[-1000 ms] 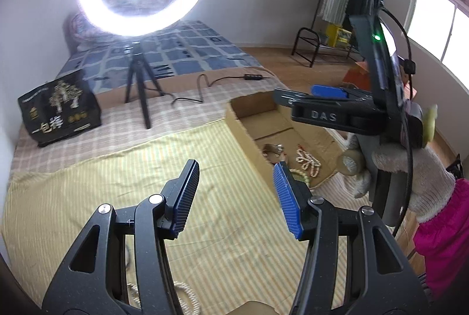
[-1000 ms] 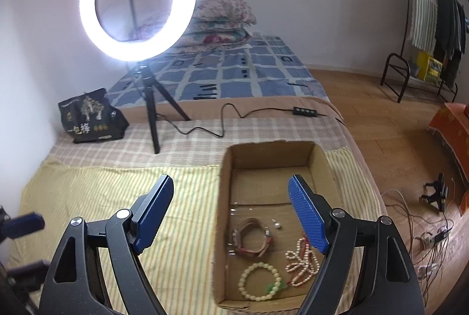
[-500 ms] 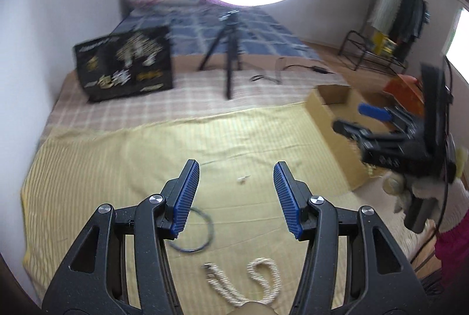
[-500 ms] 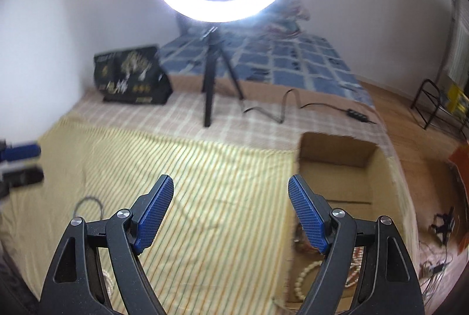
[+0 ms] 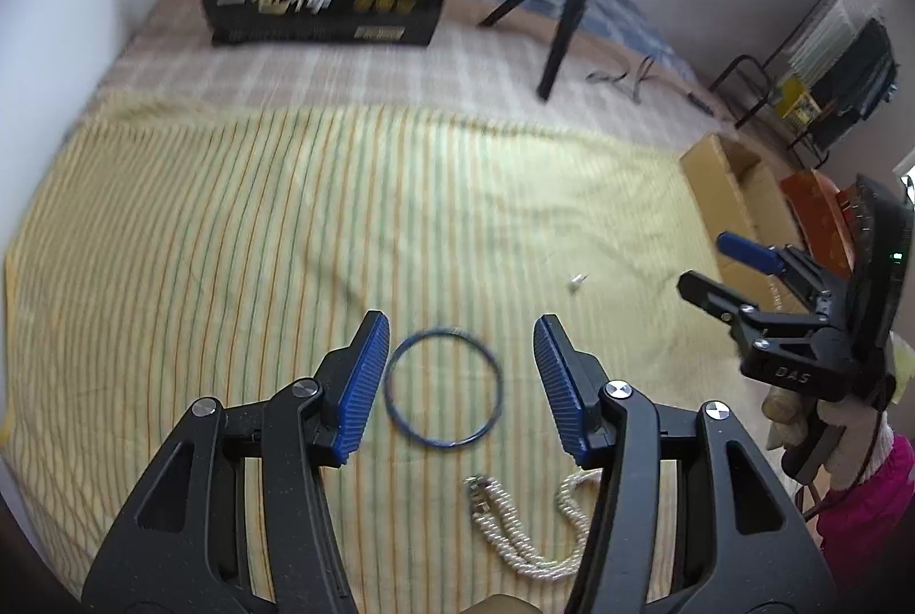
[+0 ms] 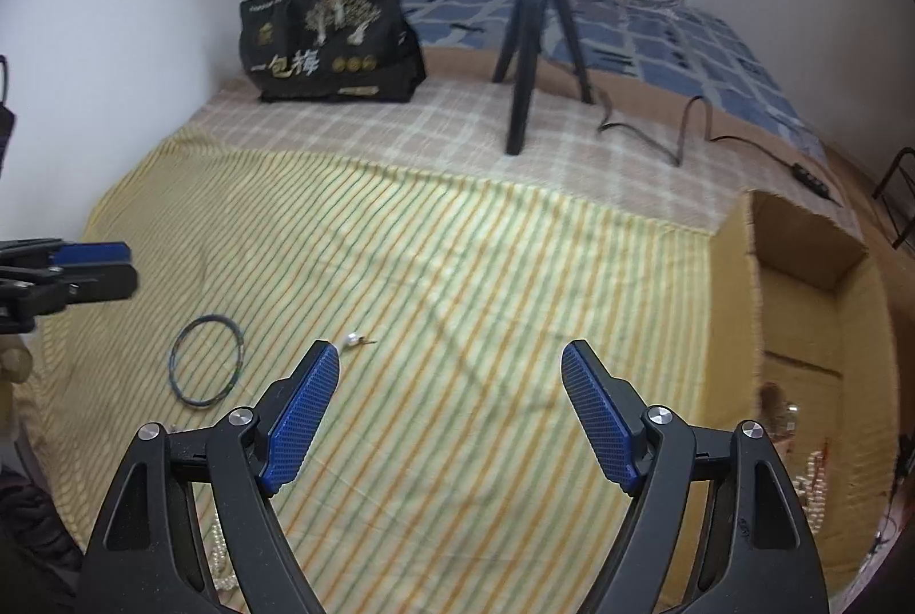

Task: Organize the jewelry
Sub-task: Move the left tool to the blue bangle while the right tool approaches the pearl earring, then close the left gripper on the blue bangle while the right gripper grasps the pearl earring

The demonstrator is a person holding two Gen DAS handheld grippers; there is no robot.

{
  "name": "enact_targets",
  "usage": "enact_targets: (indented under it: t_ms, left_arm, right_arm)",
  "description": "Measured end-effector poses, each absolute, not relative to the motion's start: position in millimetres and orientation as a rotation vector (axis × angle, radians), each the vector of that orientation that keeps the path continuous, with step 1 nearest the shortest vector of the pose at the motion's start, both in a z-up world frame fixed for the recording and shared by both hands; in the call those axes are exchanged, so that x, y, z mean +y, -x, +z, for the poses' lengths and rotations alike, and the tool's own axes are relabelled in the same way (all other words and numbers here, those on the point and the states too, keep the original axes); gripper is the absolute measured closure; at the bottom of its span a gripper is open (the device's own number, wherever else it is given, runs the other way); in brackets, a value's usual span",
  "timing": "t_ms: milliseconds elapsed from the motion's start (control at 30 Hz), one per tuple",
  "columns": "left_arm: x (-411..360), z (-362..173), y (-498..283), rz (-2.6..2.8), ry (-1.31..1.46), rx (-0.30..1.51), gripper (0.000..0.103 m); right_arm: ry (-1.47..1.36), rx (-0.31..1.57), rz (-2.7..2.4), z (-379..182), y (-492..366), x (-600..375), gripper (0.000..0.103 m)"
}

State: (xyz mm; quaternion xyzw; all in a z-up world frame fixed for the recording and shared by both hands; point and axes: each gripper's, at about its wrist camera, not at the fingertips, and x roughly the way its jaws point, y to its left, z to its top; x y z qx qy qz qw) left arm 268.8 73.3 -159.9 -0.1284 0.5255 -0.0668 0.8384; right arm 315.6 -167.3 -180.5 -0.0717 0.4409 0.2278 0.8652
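Left wrist view puts my left gripper half open and empty over the thin dark-blue ring bangle on the yellow striped cloth; my right gripper spreads wide, holding nothing.

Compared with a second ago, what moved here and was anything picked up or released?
Both views have swung away from the cardboard box and down toward the striped cloth. The left hand-held gripper now frames the thin blue bangle without touching it; the right hand-held gripper is over bare cloth near the small earring. Nothing was grasped or released; both jaws stayed open, the jewelry unmoved.
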Motion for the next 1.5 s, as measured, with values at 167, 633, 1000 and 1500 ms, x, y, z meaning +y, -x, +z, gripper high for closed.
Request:
enact_targets:
  t_ms: [167,633,1000,1500]
  left_arm:
    - [79,-187,-266,-0.123,0.298,1.191,0.059]
    - [84,-219,-270,-0.109,0.319,1.271,0.073]
    - [81,-229,-275,-0.083,0.273,1.275,0.087]
    - [83,-229,-275,-0.059,0.266,1.261,0.1]
  right_arm:
    - [0.183,0.942,0.532,-194,-314,-153,0.032]
    - [0.237,0.962,0.62,-222,-317,-113,0.046]
    - [0.221,0.97,0.623,-237,-324,-109,0.054]
    - [0.218,0.967,0.627,-239,-328,-106,0.082]
